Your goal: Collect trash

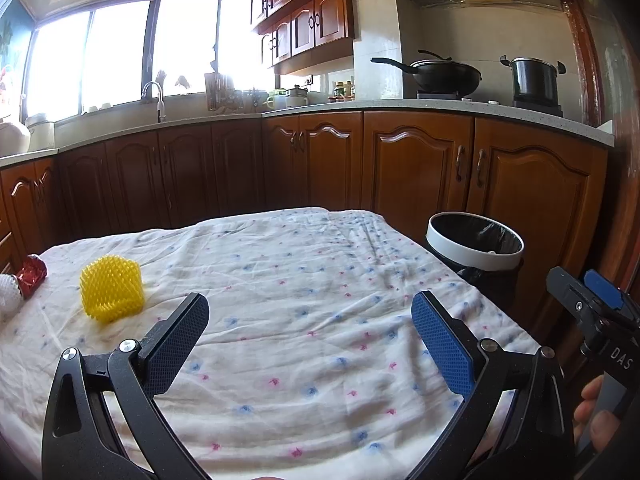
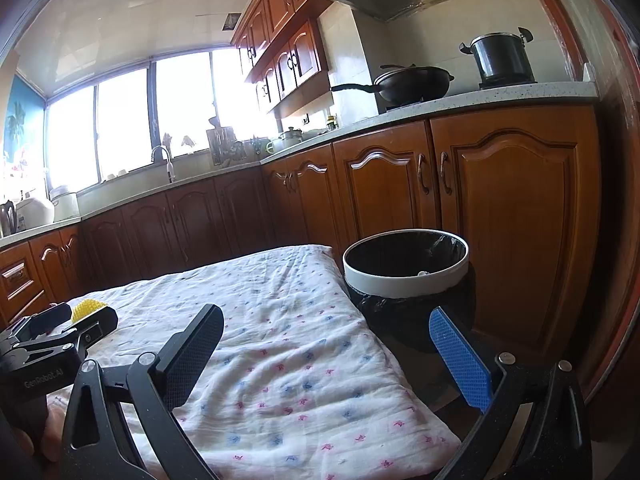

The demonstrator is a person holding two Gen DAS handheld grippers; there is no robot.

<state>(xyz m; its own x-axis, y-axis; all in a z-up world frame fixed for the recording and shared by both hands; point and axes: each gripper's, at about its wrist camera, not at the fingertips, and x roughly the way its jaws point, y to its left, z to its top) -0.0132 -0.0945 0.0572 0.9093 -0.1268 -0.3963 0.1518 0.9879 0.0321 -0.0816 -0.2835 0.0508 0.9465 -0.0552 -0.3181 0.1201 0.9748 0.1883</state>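
**Claws wide open and empty above the cloth-covered worktop**

Both claws hang over the near edge of the worktop [image 1: 320,420], which is draped in a white cloth [image 1: 304,280] printed with small pink and blue flowers. The left claw [image 1: 310,340] has its jaws spread far apart and grips nothing; only bare cloth shows between its fingers. The right claw [image 2: 326,356] is likewise fully spread and holds nothing, hanging over the worktop's near right corner.

A yellow spiky foam net [image 1: 111,294] lies on the cloth near the left edge, well ahead and to the left of the left claw. Just beyond it, at the left edge itself, sit a crumpled red wrapper [image 1: 32,276] and a white mesh ball [image 1: 9,294], touching each other and partly cut off by the frame.

A bin [image 2: 406,276] with a white rim and black liner stands on the floor just beside the far right corner of the worktop. Something small and pale shows inside its rim; what it is cannot be told.
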